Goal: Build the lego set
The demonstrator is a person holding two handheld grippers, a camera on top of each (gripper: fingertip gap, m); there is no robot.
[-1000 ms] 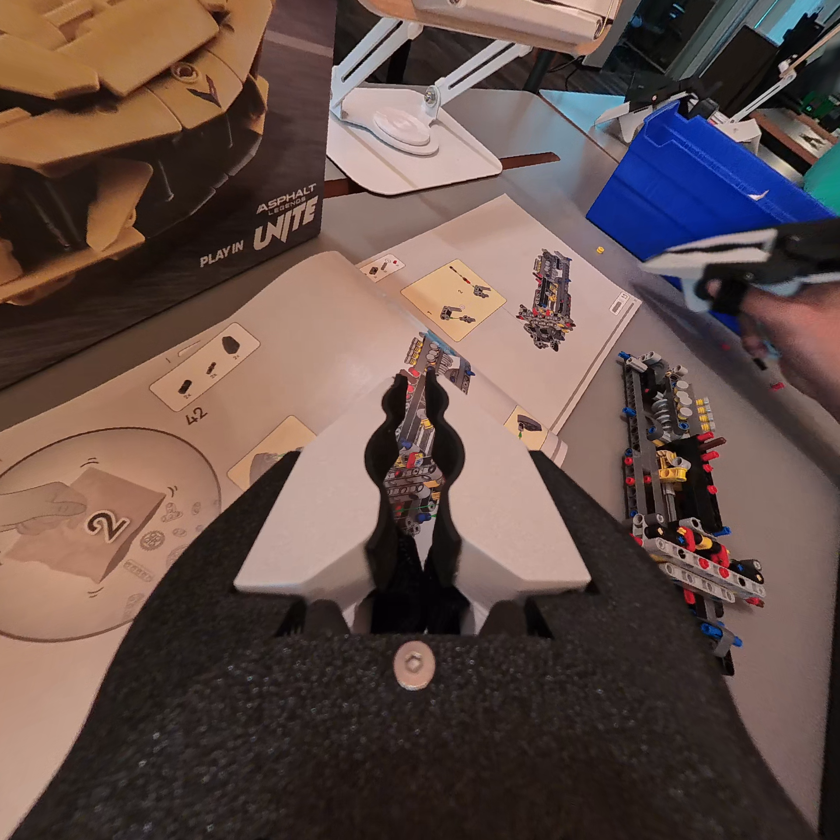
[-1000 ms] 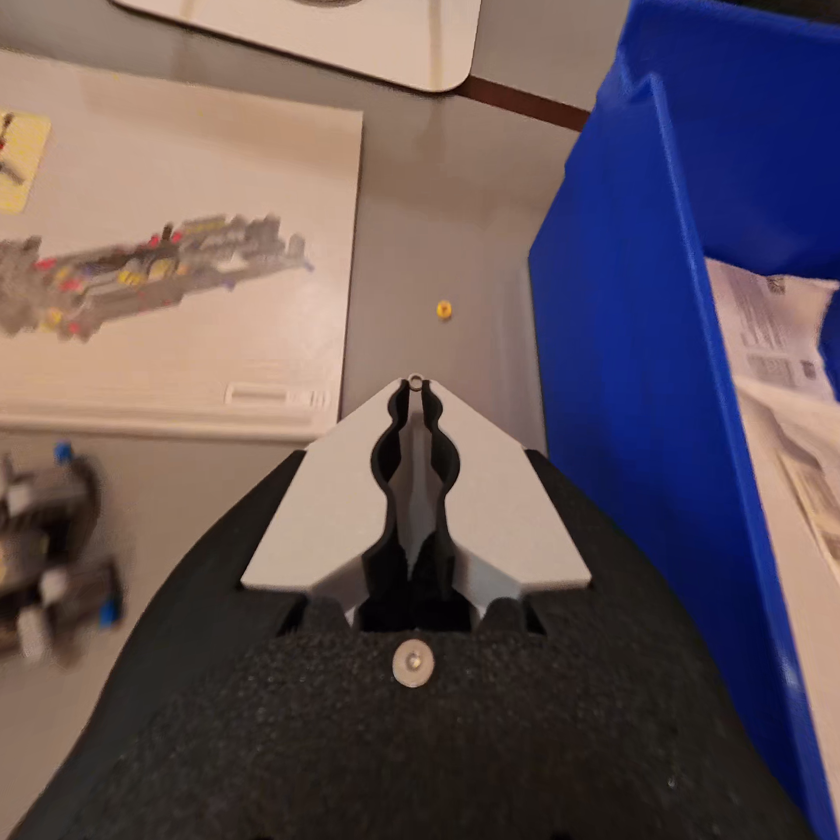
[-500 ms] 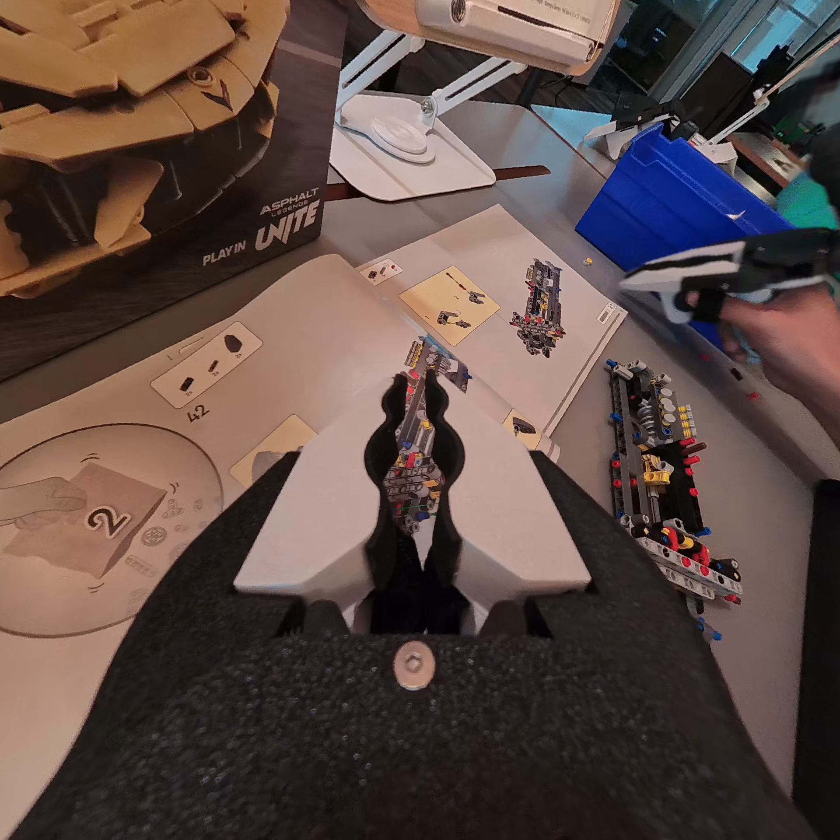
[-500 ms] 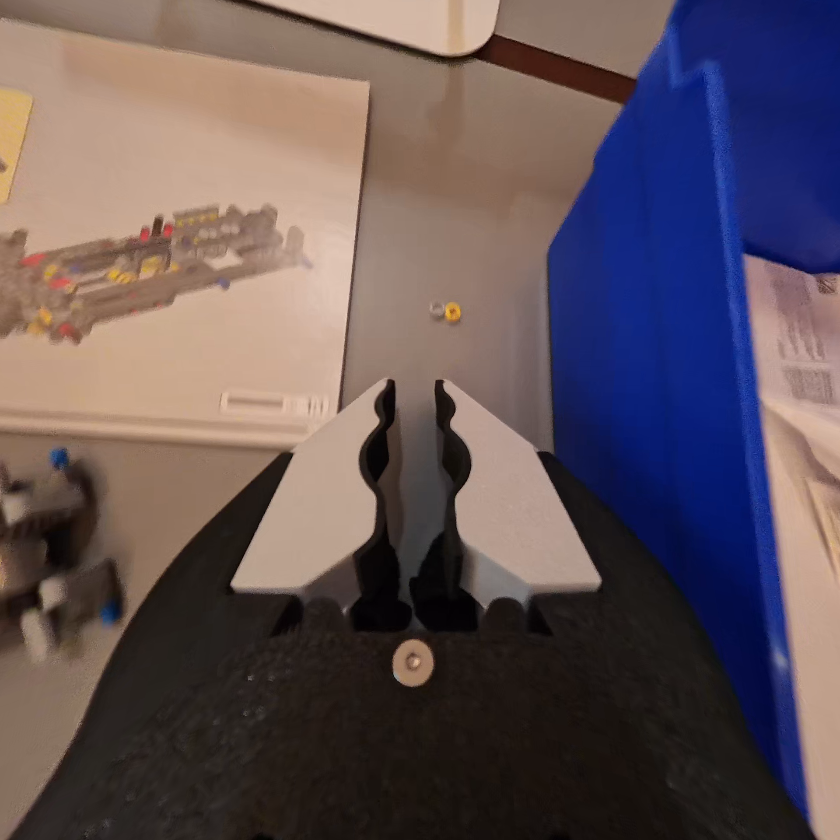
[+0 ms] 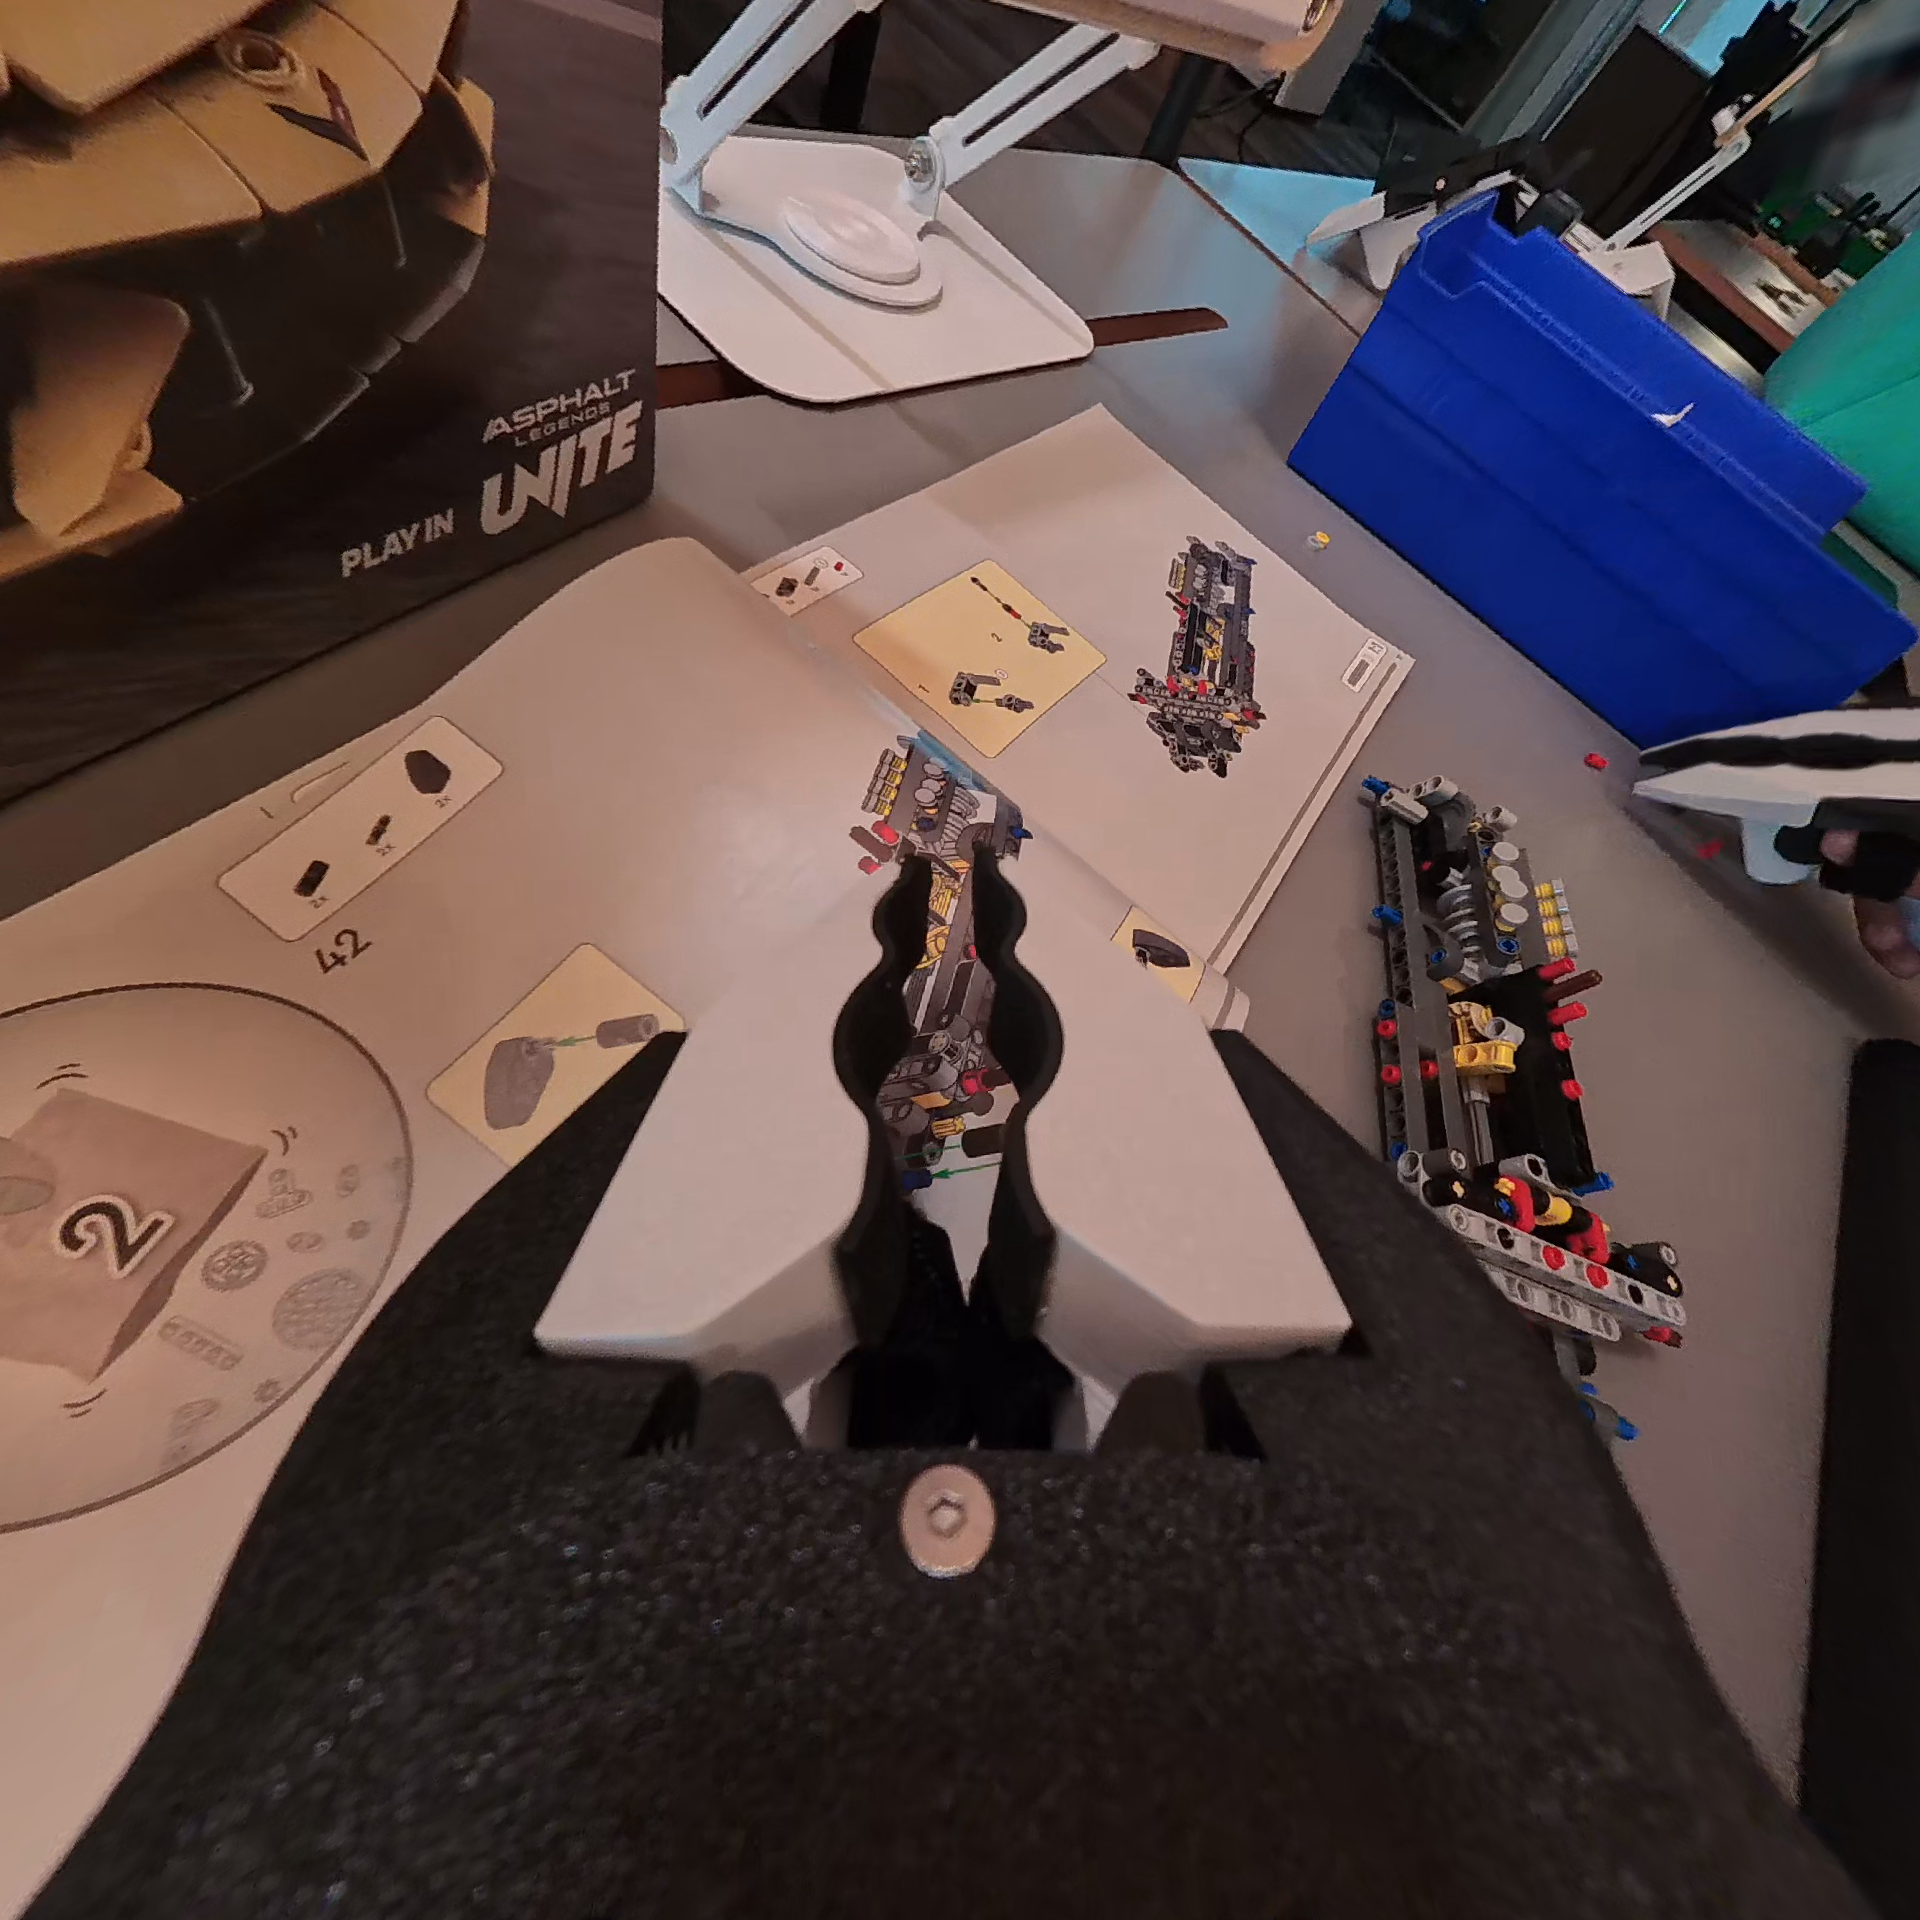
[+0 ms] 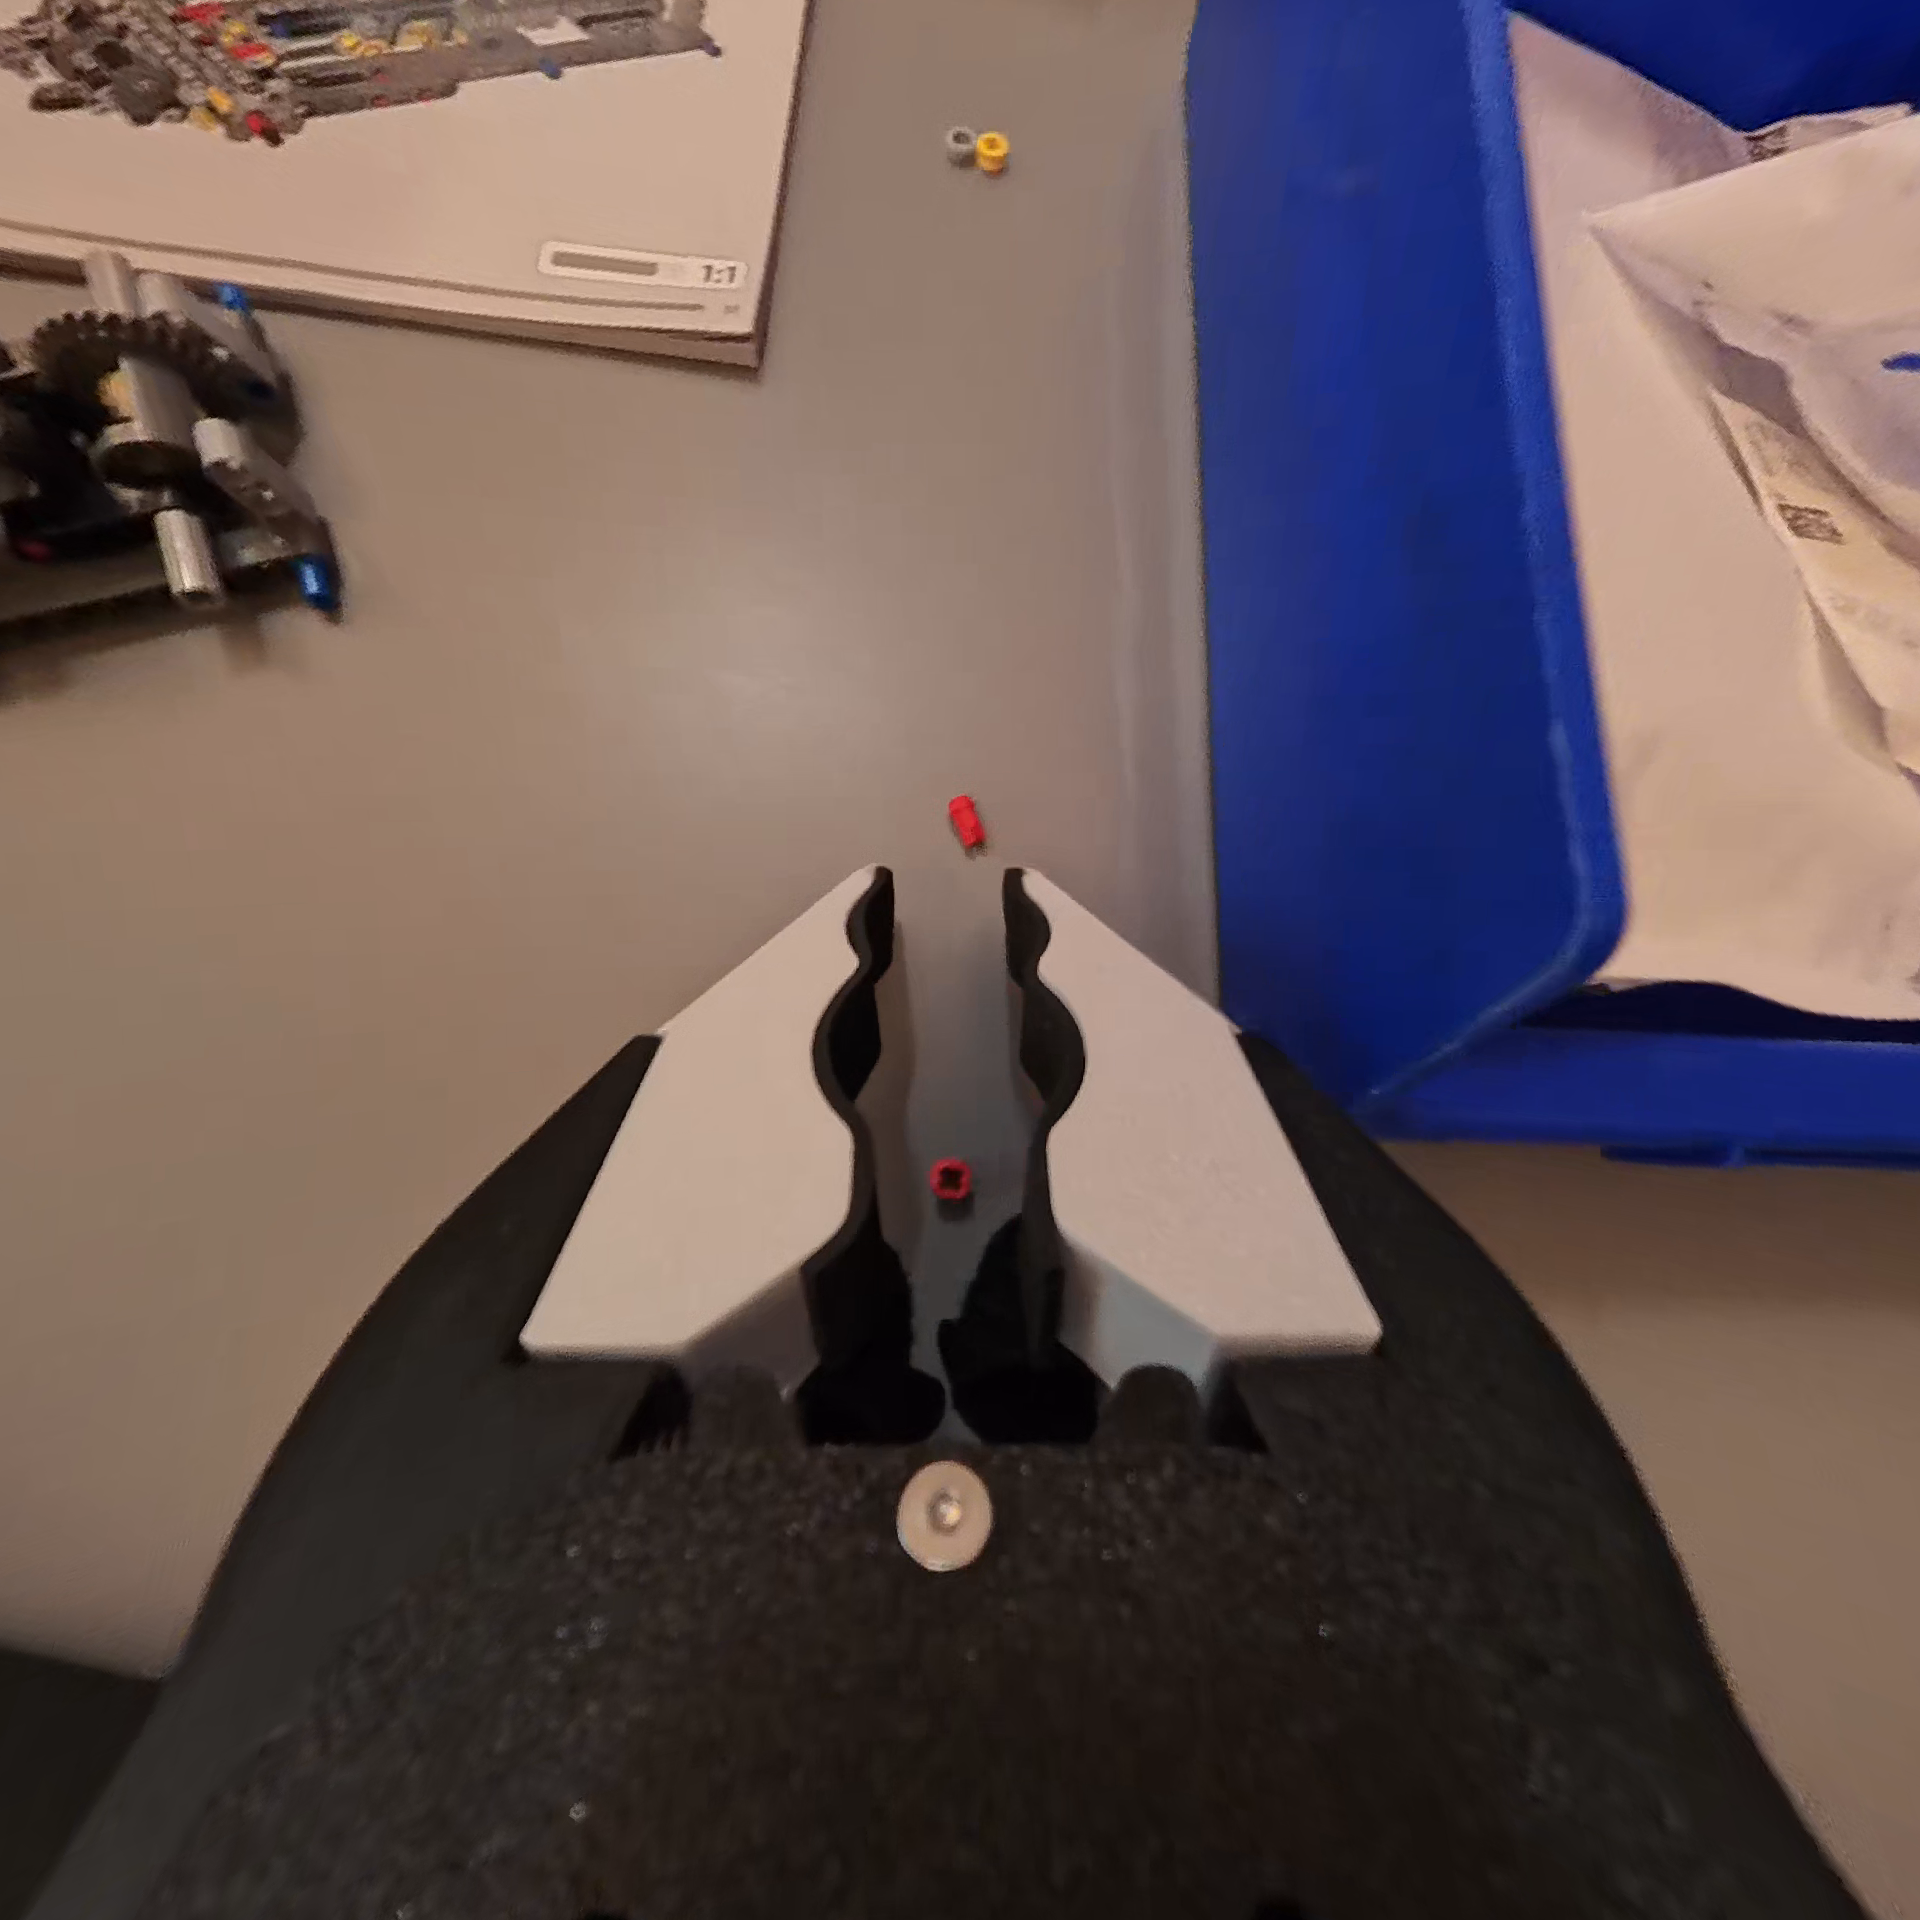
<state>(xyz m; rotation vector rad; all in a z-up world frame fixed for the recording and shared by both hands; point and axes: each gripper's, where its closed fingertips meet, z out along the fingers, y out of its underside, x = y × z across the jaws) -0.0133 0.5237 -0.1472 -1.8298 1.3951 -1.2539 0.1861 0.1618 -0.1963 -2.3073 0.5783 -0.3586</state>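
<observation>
Right claw [image 6: 945,873], jaws apart and empty, is hovering over a small red plastic peg [image 6: 950,1178]; at twelve o'clock a second red peg [image 6: 966,819] is lying, risking a mis-grab. Grey half-built model [image 6: 156,468] is sitting at ten o'clock.

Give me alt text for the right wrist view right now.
The open right gripper hovers over a grey table, a small red pin just past its tips and a second red piece between its fingers. A blue bin stands right; the instruction booklet and part-built chassis lie left.
</observation>
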